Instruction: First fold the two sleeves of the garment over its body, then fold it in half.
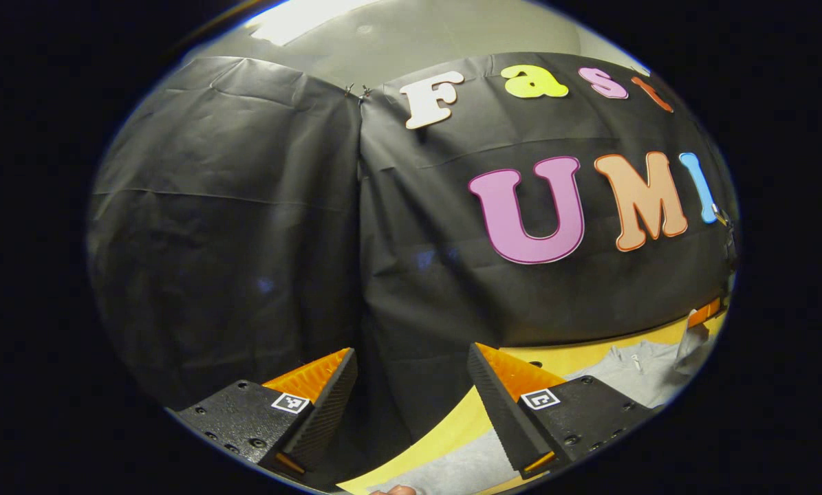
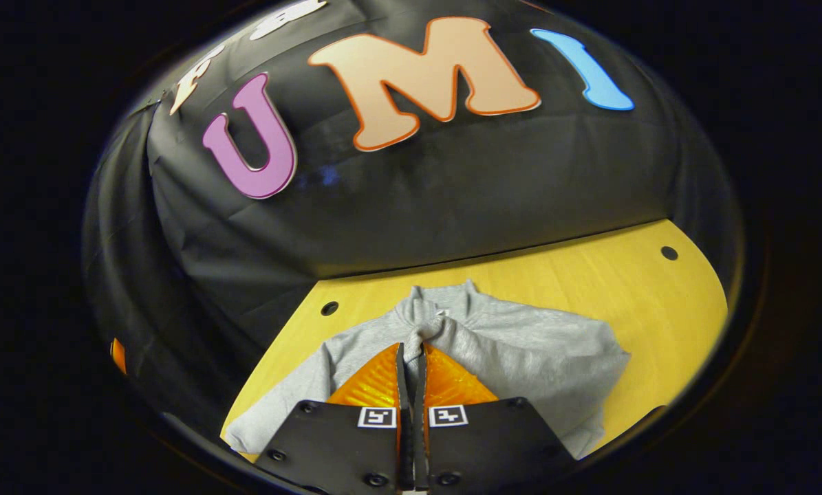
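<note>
Left tongs (image 1: 411, 361) released, fingers spread wide with a clear gap, nothing between them; raised off the worktop (image 1: 576, 357) and aimed mostly at the black cloth wall (image 1: 245, 206). Past the right-hand finger in the left gripper view, a strip of yellow worktop and part of the grey garment (image 1: 631, 375) lying on it, collar area with a small zipper pull visible. More grey fabric at the bottom edge under the tongs. At the far right edge, a bit of the other gripper, too cut off to detail. Small sliver of a hand at the very bottom edge.

Right tongs (image 2: 411, 361) clenched, fingers nearly touching, only a thin slit left. Tips sit at the front middle of the garment (image 2: 521, 350), just below the collar; a thin ridge of grey fabric seems pinched in the slit, but cannot tell for sure. Garment spread flat on the yellow wooden worktop (image 2: 624, 275), collar pointing toward the cloth wall (image 2: 452, 185). One sleeve stretched out along the worktop toward lower left in the right gripper view. Opposite side bunched and rounded, sleeve there apparently drawn in over the body, fabric rumpled. Small dark holes in the worktop near the wall (image 2: 329, 308) and at the right (image 2: 669, 253).
</note>
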Action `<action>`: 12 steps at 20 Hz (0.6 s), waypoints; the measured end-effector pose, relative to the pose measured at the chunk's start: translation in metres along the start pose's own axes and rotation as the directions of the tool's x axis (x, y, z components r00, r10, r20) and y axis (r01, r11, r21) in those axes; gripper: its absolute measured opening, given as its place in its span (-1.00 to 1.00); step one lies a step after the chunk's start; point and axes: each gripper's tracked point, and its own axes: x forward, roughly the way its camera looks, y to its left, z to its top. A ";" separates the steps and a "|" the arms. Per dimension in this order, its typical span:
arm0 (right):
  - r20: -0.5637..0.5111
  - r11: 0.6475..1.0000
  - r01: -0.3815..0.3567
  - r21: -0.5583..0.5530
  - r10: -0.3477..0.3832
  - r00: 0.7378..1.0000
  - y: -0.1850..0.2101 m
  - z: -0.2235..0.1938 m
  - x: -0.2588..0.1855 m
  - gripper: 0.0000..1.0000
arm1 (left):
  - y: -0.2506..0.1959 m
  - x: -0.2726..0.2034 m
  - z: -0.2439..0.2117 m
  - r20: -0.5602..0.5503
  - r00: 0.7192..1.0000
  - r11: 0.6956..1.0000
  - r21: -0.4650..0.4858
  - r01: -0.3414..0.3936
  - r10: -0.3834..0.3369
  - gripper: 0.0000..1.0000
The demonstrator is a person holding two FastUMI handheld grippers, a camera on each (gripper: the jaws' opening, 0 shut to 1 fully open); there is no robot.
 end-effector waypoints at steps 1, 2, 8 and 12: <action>0.001 1.000 -0.012 -0.004 0.012 1.000 0.011 -0.001 0.008 -0.94 | 0.007 0.000 -0.002 -0.002 1.000 1.000 0.008 -0.008 0.008 0.91; -0.002 1.000 -0.023 -0.008 0.023 1.000 0.021 -0.003 0.015 -0.94 | 0.013 0.001 -0.002 -0.002 1.000 1.000 0.013 -0.017 0.017 0.91; -0.070 0.997 -0.054 -0.061 0.050 0.996 0.069 -0.033 0.057 -0.94 | 0.047 0.004 -0.018 -0.025 0.997 0.998 0.008 -0.068 0.068 0.90; -0.151 0.995 -0.046 -0.087 0.033 0.988 0.086 -0.073 0.088 -0.94 | 0.070 -0.001 -0.029 -0.041 0.994 0.995 0.010 -0.104 0.104 1.00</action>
